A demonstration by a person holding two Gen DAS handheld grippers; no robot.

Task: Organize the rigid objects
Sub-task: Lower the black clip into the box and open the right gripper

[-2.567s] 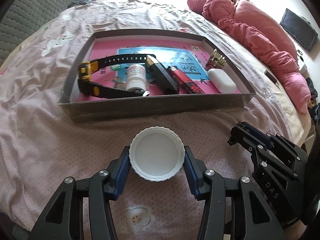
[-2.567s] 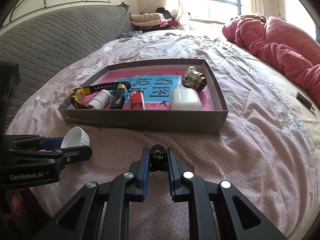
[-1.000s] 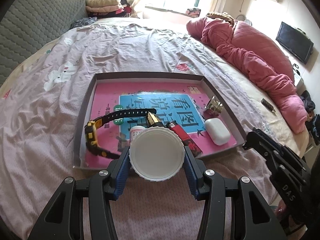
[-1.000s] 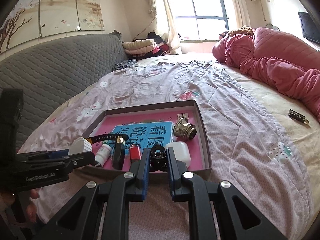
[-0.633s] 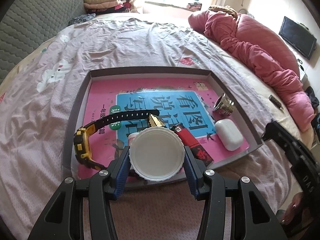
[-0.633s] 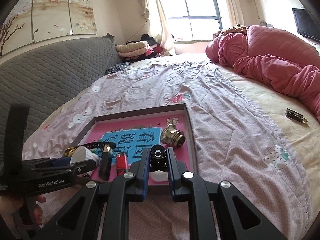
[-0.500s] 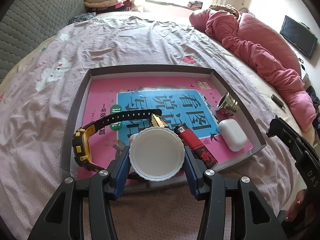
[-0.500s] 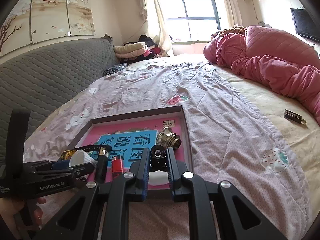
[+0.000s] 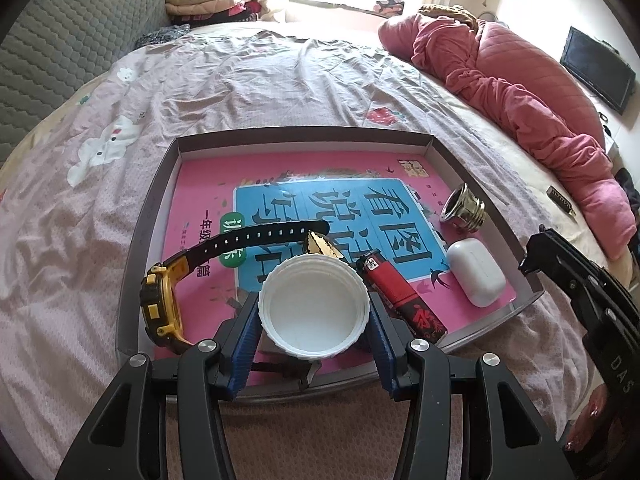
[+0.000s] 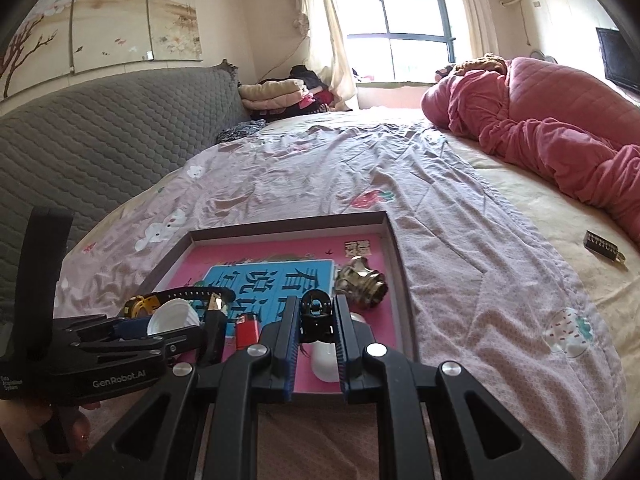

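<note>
My left gripper (image 9: 314, 316) is shut on a white ribbed plastic cap (image 9: 314, 310), open side up, held over the near edge of a shallow grey box (image 9: 150, 208) with a pink and blue floor. My right gripper (image 10: 317, 320) is shut on a small black part (image 10: 316, 314), held over the box's near right corner. In the box lie a black and yellow watch (image 9: 160, 300), a red lighter (image 9: 400, 292), a white earbud case (image 9: 476, 272) and a metal fitting (image 9: 464, 208). The cap also shows in the right wrist view (image 10: 172, 316).
The box sits on a pink bedsheet (image 9: 280, 80). A rumpled pink quilt (image 9: 520, 92) lies along the right side. A small dark tag (image 10: 602, 245) lies on the bed to the right. A grey padded headboard (image 10: 100, 128) stands at the left.
Both grippers have lifted off the bedsheet and moved forward, so the cap and the black part now hang over the box's near edge. Both grips are unchanged.
</note>
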